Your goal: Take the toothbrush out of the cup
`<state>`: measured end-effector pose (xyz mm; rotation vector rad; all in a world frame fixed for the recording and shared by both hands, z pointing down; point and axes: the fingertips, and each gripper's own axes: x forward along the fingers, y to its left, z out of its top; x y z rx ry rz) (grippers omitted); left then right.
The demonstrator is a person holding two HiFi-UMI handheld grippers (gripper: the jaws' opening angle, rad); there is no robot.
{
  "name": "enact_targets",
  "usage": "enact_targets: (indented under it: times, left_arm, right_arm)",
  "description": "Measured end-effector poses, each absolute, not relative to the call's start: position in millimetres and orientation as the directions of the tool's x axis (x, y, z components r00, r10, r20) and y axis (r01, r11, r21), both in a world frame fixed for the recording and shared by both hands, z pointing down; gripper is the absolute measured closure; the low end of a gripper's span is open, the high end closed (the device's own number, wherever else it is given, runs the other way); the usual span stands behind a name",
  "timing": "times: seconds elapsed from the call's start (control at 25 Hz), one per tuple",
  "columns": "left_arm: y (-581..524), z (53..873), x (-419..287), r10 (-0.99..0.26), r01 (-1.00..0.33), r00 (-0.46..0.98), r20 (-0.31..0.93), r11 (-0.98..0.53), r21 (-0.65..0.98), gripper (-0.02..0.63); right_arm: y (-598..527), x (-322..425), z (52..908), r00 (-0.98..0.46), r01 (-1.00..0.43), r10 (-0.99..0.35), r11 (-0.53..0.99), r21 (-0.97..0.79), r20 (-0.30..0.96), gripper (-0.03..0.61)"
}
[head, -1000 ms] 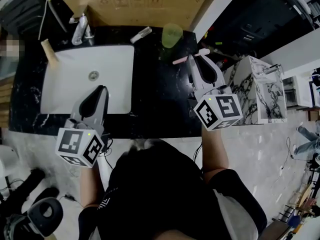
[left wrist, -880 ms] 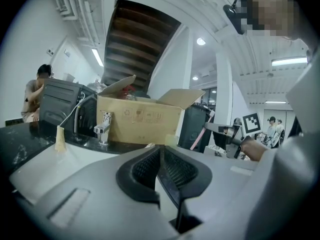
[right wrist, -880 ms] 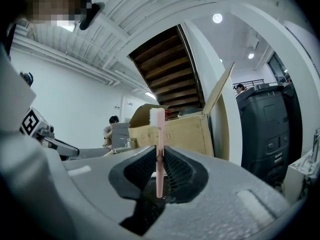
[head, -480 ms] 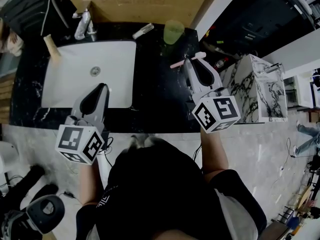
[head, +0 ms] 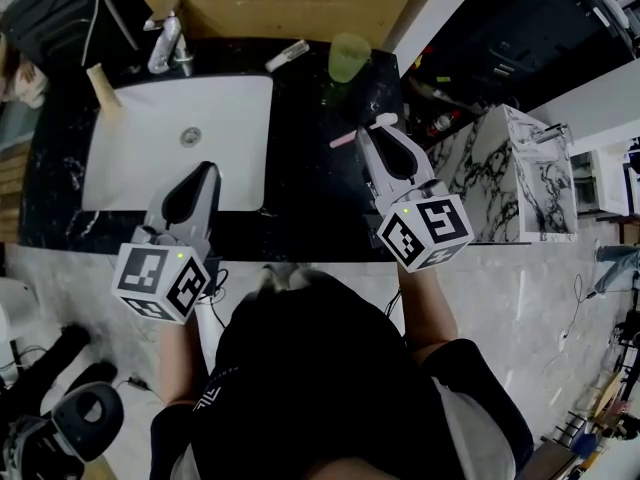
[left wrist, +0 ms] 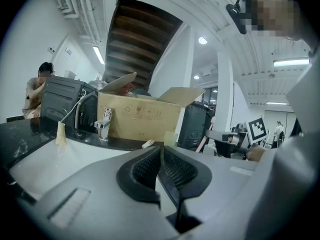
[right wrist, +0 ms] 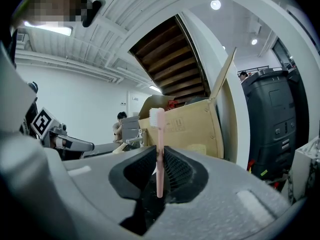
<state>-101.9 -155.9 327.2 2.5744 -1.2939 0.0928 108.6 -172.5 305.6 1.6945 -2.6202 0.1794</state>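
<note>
My right gripper (head: pixel 370 131) is clenched on the pink toothbrush (right wrist: pixel 159 154), which sits crosswise in the jaws with its bristle head sticking out past them. Since a second ago the gripper has drawn back from the green cup (head: pixel 348 58), so the brush now hangs over the dark worktop (head: pixel 300 208), out of the cup and apart from it. My left gripper (head: pixel 205 171) hasn't budged: jaws pressed together on nothing, over the front edge of the white sink (head: pixel 120 158).

The cup (head: pixel 349 56) stands right of the sink (head: pixel 130 148), before the cardboard box (head: pixel 270 3).
</note>
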Motion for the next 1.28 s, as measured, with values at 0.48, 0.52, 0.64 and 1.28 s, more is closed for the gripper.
enact_targets:
  times: [0.48, 0.52, 0.64, 1.28]
  left_arm:
    - [-158, 328, -101, -0.784, -0.807, 0.589, 0.198, -0.554, 0.205, 0.575]
    - [-158, 328, -101, -0.784, -0.808, 0.587, 0.200, -0.552, 0.206, 0.575]
    - [-158, 329, -101, -0.787, -0.809, 0.585, 0.195, -0.549, 0.209, 0.575]
    - [-157, 328, -104, -0.803, -0.822, 0.566, 0.187, -0.530, 0.209, 0.580]
  right_arm:
    - [-168, 105, 315, -0.435, -0.899, -0.894, 0.426, -0.099, 0.106, 0.531]
    - [-168, 105, 315, -0.436, -0.899, -0.894, 0.427, -0.100, 0.106, 0.531]
    - [-168, 105, 316, -0.435, -0.899, -0.893, 0.426, -0.097, 0.114, 0.531]
    - [-169, 110, 316, -0.443, -0.896, -0.889, 0.433, -0.102, 0.116, 0.531]
